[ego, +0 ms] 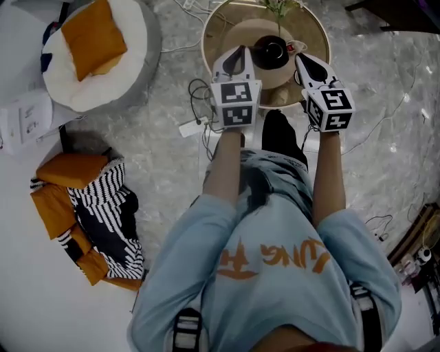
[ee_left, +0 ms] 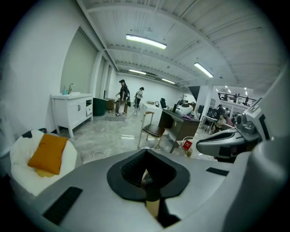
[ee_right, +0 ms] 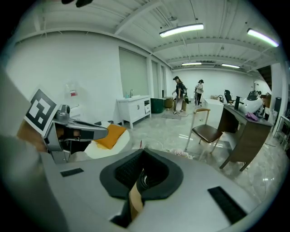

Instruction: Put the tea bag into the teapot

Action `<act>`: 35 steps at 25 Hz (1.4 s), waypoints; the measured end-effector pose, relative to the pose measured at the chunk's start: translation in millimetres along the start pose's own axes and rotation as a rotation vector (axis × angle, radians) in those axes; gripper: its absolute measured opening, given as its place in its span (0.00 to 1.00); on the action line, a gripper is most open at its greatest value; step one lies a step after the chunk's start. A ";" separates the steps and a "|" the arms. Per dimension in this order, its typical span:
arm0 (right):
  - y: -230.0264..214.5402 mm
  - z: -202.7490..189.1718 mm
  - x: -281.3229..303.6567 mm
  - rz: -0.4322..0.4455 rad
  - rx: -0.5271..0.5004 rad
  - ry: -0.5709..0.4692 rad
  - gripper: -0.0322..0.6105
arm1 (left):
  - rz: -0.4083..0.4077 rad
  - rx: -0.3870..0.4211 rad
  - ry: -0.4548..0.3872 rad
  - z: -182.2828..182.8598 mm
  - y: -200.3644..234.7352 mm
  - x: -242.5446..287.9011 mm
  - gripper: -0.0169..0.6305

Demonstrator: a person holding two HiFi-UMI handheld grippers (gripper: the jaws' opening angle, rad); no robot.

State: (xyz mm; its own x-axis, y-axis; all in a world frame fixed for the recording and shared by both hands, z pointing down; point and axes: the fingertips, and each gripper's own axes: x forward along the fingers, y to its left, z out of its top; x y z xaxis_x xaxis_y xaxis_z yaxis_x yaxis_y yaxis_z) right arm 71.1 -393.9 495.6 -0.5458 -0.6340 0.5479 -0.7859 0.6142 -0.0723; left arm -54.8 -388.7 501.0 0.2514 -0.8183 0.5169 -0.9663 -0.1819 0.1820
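A black teapot (ego: 270,51) stands on a round mat on the small round table (ego: 313,31) in the head view. A small pale and red item (ego: 297,47), perhaps the tea bag, lies just right of the teapot; the left gripper view shows a red and white packet (ee_left: 187,145). My left gripper (ego: 237,53) is held left of the teapot and my right gripper (ego: 303,60) right of it, both pointing forward. Each gripper's jaws look shut with nothing seen between them, left gripper (ee_left: 146,152), right gripper (ee_right: 144,152).
A white beanbag with an orange cushion (ego: 96,48) sits at the far left. Cables and a power strip (ego: 196,124) lie on the floor by the table. Striped and orange cushions (ego: 96,220) lie at my left. A green plant (ego: 278,8) stands on the table's far side.
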 end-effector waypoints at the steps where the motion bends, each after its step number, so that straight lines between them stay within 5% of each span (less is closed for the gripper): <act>1: -5.4 -6.8 5.1 0.007 0.007 0.014 0.07 | 0.003 -0.003 0.014 -5.4 -2.1 6.7 0.06; 17: -36.6 -97.1 93.2 0.164 -0.044 0.235 0.07 | 0.092 -0.073 0.193 -89.3 5.1 83.5 0.06; 35: -45.0 -145.4 138.0 0.201 -0.009 0.376 0.07 | 0.085 -0.083 0.236 -117.0 -1.6 120.8 0.06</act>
State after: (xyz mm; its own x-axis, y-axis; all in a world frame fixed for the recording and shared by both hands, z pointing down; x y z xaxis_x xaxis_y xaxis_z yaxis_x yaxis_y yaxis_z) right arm 73.4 -440.7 695.6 -0.5430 -0.2865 0.7893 -0.6709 0.7133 -0.2026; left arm -16.5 -423.4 661.0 0.1844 -0.6768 0.7127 -0.9793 -0.0646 0.1920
